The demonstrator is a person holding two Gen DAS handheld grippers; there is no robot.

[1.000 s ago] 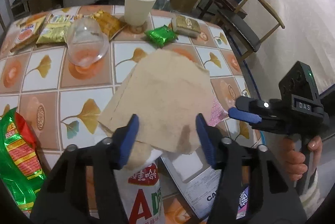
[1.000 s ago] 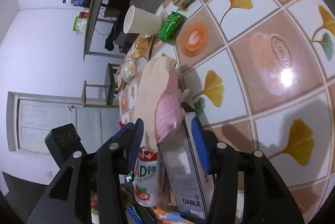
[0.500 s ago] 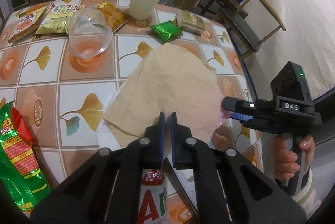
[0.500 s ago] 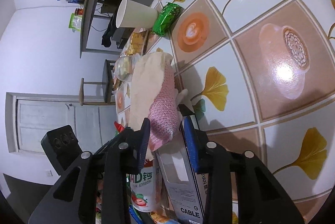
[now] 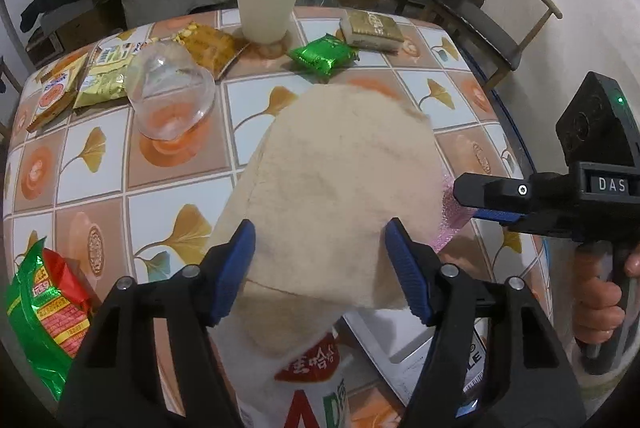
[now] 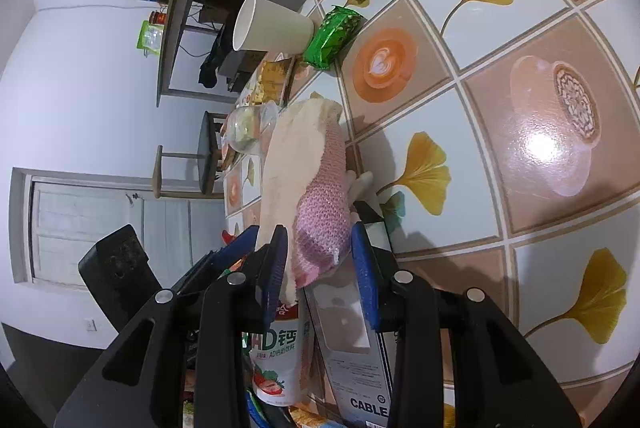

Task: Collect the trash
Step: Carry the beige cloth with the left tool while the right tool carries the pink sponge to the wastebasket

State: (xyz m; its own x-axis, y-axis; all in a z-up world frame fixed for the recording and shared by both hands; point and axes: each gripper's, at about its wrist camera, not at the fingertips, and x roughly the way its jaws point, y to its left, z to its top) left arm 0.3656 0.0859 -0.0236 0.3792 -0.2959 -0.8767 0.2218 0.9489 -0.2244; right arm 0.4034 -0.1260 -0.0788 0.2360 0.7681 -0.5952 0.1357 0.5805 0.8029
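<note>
A beige paper napkin (image 5: 340, 179) lies draped over a white AD-calcium bottle (image 5: 316, 388) and a white cable box (image 5: 412, 356) at the table's near edge. A pink bubble-wrap piece (image 6: 324, 216) sits under its right side. My left gripper (image 5: 320, 268) is open, jaws either side of the napkin's near edge. My right gripper (image 6: 320, 268) is open around the pink wrap; it also shows in the left wrist view (image 5: 480, 203).
On the tiled table (image 5: 100, 179): a paper cup (image 5: 268, 3), an overturned clear plastic cup (image 5: 172, 99), a green packet (image 5: 324, 55), a gold box (image 5: 372, 27), snack packets (image 5: 80, 83) at far left, a green-red bag (image 5: 36, 308) near left. Chairs (image 5: 500, 23) stand right.
My left gripper shut on the napkin half a second ago and has now opened wide again. My right gripper narrowed around the pink wrap, then widened a little.
</note>
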